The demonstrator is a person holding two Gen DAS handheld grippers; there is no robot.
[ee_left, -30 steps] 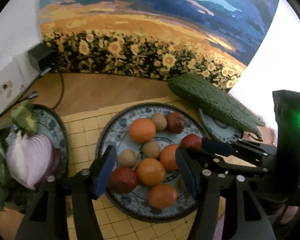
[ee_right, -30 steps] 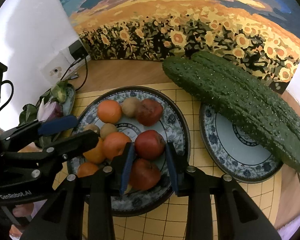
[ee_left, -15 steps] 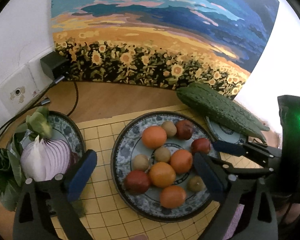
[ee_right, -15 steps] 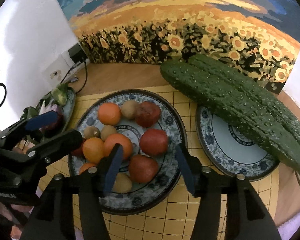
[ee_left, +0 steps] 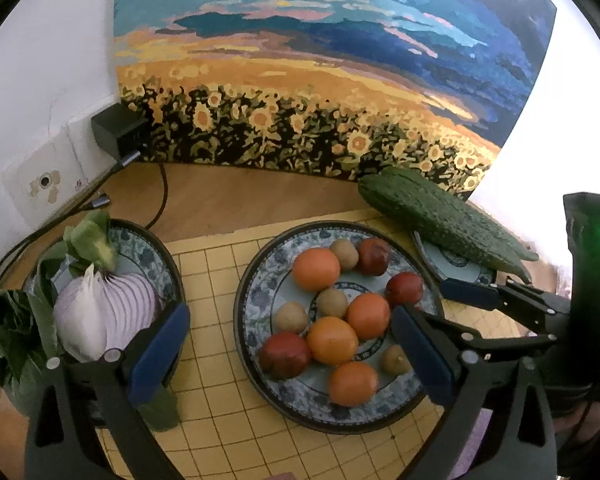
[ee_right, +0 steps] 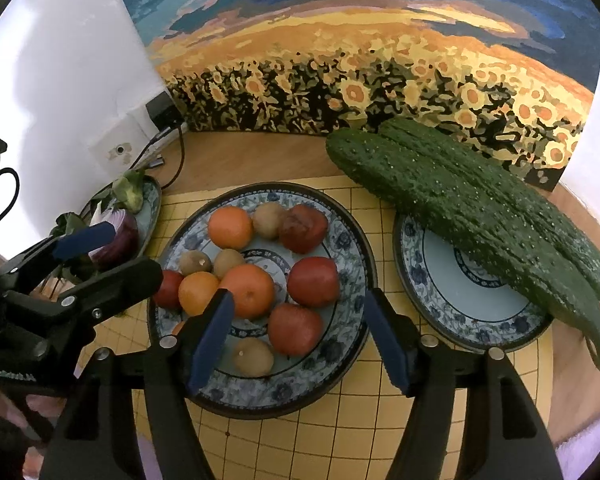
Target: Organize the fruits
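left gripper (ee_left: 288, 354) fingers spread wide; right gripper (ee_right: 300, 336) fingers just opening, empty, above fruit plate (ee_right: 340, 380); lettering unreadable.

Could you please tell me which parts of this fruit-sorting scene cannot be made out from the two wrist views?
- Right wrist view: one orange on the fruit plate is mostly hidden behind the right gripper finger.
- Left wrist view: the right-hand plate is largely covered by the bitter gourds and the right gripper's fingers.
- Both views: the left-hand plate's contents are partly hidden by the left gripper.
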